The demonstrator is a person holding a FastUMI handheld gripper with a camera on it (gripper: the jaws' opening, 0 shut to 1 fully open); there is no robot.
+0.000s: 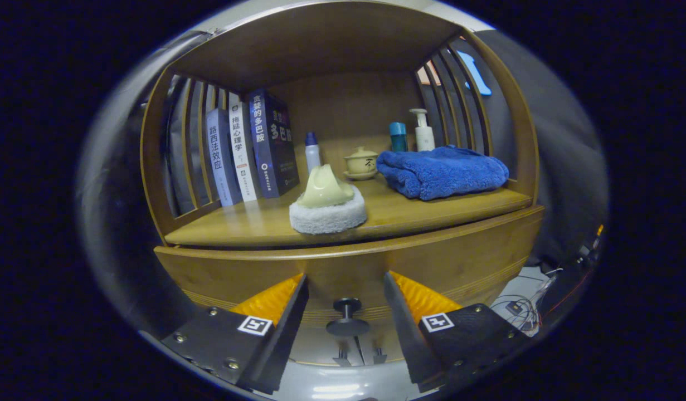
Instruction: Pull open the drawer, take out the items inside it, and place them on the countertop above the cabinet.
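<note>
Dim, warm light; sharp centre, fisheye bending and blurring edges.

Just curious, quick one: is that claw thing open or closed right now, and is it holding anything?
Gripper: open, holding nothing; the drawer knob sits between its fingers, untouched.

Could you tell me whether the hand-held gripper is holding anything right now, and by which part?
Nothing is held. The hand-held gripper is open, its fingers either side of the drawer knob without touching it.

Cabinet is seen in tan wood, towel in blue, scrubber in cream over white, knob in black.
</note>
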